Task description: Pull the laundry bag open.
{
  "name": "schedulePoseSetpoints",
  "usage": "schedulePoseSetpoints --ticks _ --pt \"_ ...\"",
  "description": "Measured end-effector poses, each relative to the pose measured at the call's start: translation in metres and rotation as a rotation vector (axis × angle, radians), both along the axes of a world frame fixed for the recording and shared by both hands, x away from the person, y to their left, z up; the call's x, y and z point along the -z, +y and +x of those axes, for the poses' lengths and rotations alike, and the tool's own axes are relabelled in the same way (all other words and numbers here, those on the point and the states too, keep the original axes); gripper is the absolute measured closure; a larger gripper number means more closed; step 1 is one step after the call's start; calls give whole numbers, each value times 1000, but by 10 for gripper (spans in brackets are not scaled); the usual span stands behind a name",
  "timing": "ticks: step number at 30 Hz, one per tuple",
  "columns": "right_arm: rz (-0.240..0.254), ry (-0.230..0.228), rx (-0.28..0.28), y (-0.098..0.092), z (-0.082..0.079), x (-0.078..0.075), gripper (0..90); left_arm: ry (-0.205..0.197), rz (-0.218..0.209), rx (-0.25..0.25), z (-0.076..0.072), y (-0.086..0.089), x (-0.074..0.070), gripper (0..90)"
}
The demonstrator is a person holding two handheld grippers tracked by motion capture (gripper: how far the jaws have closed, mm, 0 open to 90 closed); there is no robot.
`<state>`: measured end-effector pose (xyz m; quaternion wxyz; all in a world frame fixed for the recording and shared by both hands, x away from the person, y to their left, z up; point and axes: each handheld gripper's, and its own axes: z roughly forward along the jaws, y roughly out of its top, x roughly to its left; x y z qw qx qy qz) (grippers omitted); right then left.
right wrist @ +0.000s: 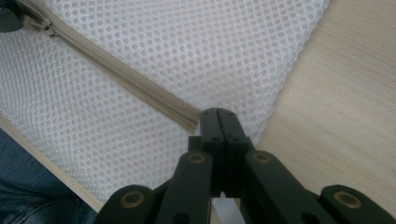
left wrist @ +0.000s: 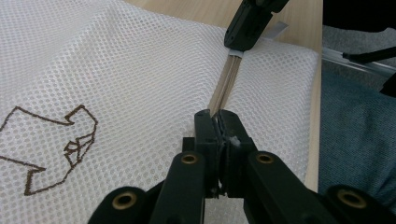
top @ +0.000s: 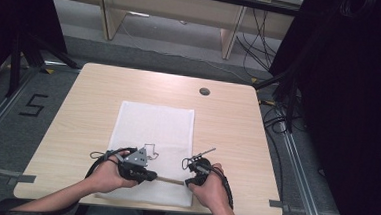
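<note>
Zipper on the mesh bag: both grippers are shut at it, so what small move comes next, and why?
Probably slide the left gripper along the zipper, away from the right gripper. The left one pinches the pull; the right one pinches the zipper's end, anchoring the mesh bag.

High view: fixed above my side of the light wooden table (top: 227, 125), facing forward and down; far enough to take in the whole top, the floor around it and my forearms coming in at the bottom edge.
Left gripper view: rides on my left gripper (left wrist: 215, 122), looking along its black jaws, very close over the white mesh zipped bag (left wrist: 116, 70).
Right gripper view: rides on my right gripper (right wrist: 221, 122), equally close, low over the bag's corner at the table edge.
Shared: both gripper views show the beige zipper (right wrist: 126, 77) from opposite ends; the high view shows it between my hands.
</note>
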<state>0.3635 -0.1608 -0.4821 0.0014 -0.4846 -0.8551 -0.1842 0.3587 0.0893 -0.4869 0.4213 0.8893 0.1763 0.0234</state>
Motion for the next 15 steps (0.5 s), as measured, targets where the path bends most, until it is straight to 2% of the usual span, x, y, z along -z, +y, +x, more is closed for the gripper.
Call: schedulePoseSetpoints --ticks 4,5,13,15 --pt "-8 -6 -2 0 0 0 900 0 -2 1 0 0 0 871" --pt "-7 -5 -2 0 0 0 900 13 -4 -17 -1 1 1 872" --pt "1 -13 -9 0 1 0 900 5 -1 -15 0 5 0 872" --pt "-2 -2 2 0 0 0 900 10 2 -23 -1 5 0 871"
